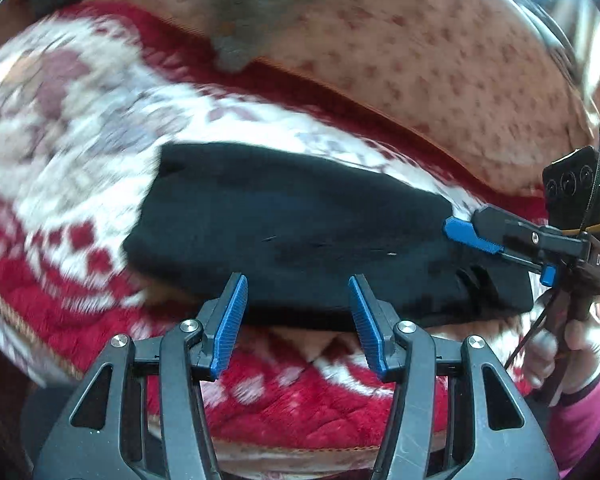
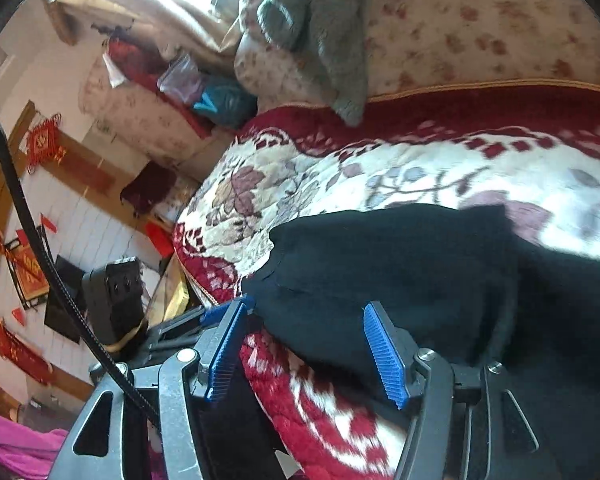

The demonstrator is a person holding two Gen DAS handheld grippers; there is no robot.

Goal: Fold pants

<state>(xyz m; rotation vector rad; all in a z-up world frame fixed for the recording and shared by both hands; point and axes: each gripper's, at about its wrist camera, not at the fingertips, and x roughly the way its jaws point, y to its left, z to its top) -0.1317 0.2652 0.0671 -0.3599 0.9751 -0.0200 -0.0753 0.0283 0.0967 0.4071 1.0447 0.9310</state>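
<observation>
The black pants point(image 1: 292, 232) lie folded into a compact bundle on a red and white floral quilt point(image 1: 72, 168). My left gripper point(image 1: 298, 320) is open, its blue pads just at the bundle's near edge, holding nothing. My right gripper point(image 1: 496, 246) shows at the right in the left wrist view, over the bundle's right end. In the right wrist view the right gripper point(image 2: 312, 344) is open, with the pants point(image 2: 400, 272) spread between and beyond its pads. The left gripper's blue fingertip point(image 2: 216, 314) shows at the left of that view.
A sofa back with a small floral print point(image 1: 440, 60) rises behind the quilt. A grey cloth point(image 2: 324, 32) hangs over it. Beyond the sofa's left end are bags point(image 2: 216, 100), red wall decorations point(image 2: 40, 144) and a floor drop.
</observation>
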